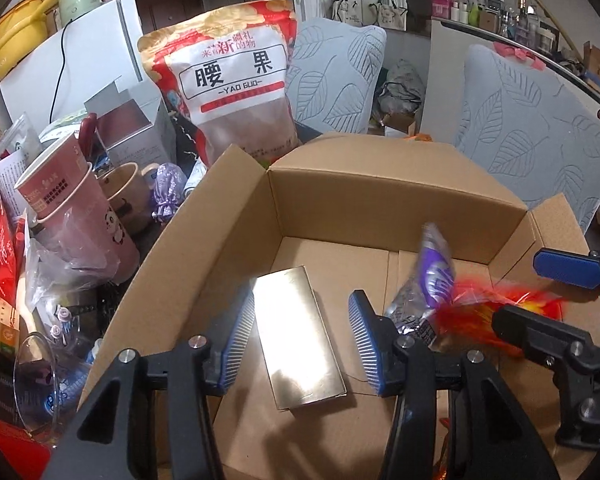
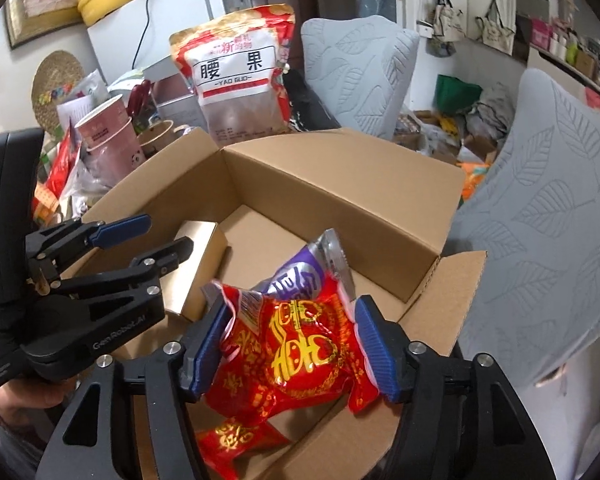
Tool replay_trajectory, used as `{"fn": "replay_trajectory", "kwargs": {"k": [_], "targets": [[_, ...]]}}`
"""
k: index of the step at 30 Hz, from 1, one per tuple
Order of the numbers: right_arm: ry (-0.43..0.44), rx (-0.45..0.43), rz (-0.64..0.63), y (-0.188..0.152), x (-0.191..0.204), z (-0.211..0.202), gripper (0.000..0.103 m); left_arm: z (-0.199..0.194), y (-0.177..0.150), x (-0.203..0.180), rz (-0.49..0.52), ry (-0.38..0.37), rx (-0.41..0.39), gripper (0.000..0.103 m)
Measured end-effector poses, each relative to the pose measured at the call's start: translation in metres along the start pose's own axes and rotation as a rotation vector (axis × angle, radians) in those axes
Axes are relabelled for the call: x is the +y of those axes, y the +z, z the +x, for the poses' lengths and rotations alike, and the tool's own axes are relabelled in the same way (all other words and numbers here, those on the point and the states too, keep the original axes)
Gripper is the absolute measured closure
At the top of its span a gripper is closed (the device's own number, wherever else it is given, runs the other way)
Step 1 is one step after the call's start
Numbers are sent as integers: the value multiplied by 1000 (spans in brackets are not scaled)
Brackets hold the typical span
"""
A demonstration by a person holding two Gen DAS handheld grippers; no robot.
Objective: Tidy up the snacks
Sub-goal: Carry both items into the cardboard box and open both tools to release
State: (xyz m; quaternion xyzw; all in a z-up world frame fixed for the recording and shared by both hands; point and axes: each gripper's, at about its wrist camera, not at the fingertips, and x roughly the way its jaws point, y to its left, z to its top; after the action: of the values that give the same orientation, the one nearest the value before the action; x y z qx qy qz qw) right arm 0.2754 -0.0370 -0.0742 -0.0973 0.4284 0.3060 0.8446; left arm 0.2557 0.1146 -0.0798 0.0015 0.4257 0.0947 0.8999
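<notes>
An open cardboard box (image 1: 380, 184) (image 2: 340, 168) fills both views. A gold box (image 1: 300, 336) (image 2: 198, 260) lies on its floor, beside a purple-and-silver packet (image 1: 432, 276) (image 2: 304, 276). My left gripper (image 1: 304, 344) is open above the gold box, its jaws on either side of it and apart from it. My right gripper (image 2: 292, 344) holds a red-and-gold snack bag (image 2: 296, 356) between its pads over the box; the bag appears blurred in the left wrist view (image 1: 488, 312). A small red packet (image 2: 236, 438) lies below it.
A big cashew bag (image 1: 228, 80) (image 2: 240, 72) stands behind the box. Pink paper cups (image 1: 80, 208) (image 2: 108, 128), a mug (image 1: 126, 192) and clutter crowd the left. Grey leaf-pattern cushions (image 1: 540, 128) (image 2: 540, 220) stand at the back and right.
</notes>
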Motion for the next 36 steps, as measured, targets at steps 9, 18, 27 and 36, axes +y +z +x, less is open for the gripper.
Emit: {"fn": "replay_trajectory", "kwargs": {"k": [9, 18, 27, 36], "targets": [[-36, -19, -7, 1, 3, -7, 36, -7, 2, 3, -19, -1, -19, 49], [-37, -62, -2, -1, 9, -27, 36, -33, 1, -4, -18, -31, -71, 49], [-18, -120, -10, -1, 22, -59, 36, -77, 3, -1, -23, -15, -130, 49], [-13, -218, -11, -1, 31, -114, 36, -141, 8, -2, -17, -2, -222, 49]]}}
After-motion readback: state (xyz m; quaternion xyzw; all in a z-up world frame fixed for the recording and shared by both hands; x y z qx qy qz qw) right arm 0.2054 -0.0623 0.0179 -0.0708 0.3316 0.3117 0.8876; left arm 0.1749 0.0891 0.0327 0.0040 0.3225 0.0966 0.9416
